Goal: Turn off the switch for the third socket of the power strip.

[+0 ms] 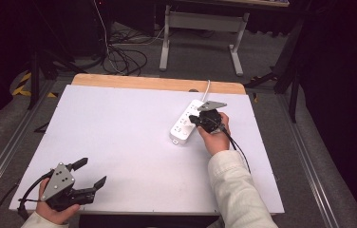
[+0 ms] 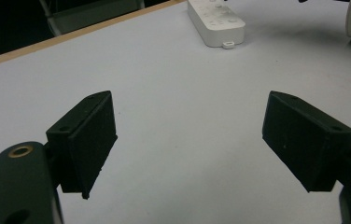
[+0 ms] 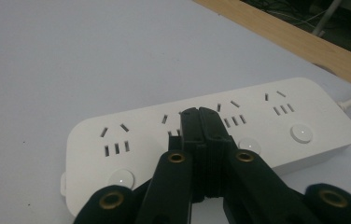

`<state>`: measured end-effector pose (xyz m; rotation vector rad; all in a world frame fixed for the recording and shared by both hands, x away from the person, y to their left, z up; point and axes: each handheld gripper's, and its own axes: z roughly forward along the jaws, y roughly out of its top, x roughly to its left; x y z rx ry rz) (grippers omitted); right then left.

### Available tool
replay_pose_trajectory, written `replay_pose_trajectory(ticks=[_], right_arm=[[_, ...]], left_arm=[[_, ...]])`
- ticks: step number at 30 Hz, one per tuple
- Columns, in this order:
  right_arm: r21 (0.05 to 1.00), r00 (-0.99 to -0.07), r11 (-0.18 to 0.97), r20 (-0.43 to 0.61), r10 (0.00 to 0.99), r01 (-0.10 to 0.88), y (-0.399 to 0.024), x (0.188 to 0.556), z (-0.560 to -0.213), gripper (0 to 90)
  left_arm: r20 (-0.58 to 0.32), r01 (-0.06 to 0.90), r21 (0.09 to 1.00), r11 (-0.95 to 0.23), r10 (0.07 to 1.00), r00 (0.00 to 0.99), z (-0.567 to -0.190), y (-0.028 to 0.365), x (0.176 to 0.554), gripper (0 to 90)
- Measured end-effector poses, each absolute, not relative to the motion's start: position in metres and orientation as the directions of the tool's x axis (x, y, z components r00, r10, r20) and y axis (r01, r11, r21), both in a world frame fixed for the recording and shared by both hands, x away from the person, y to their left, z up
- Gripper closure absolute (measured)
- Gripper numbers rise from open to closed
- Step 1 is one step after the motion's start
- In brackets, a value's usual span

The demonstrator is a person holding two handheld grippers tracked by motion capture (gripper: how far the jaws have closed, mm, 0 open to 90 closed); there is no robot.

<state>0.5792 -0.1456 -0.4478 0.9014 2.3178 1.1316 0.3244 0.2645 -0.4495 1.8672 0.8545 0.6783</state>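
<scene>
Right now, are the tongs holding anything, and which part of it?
Nothing is held. The right tongs are shut tight with nothing between them, tips over the white power strip. The left tongs stand wide open above the bare table.

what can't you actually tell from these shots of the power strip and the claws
- Whether the right claw touches the power strip: right gripper view, its shut jaws cover the contact spot and the button under them.
- Where the strip's cable leads: high view, it passes the table edge.
- The strip's far end: left gripper view, cut off by the top edge.
</scene>
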Motion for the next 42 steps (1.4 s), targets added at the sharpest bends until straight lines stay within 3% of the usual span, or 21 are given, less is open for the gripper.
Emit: replay_pose_trajectory(ticks=[32, 42], right_arm=[[0.762, -0.699, 0.474, -0.039, 0.714, 0.442, -0.1421, 0.5829, -0.4579, 90.0], [0.756, -0.698, 0.496, -0.071, 0.712, 0.428, -0.1401, 0.5819, -0.4583, 90.0]], left_arm=[[0.099, 0.269, 0.908, -0.322, 0.788, 0.607, -0.4495, 0.2640, 0.3249, 17.9], [0.100, 0.269, 0.908, -0.322, 0.789, 0.607, -0.4493, 0.2640, 0.3251, 17.9]])
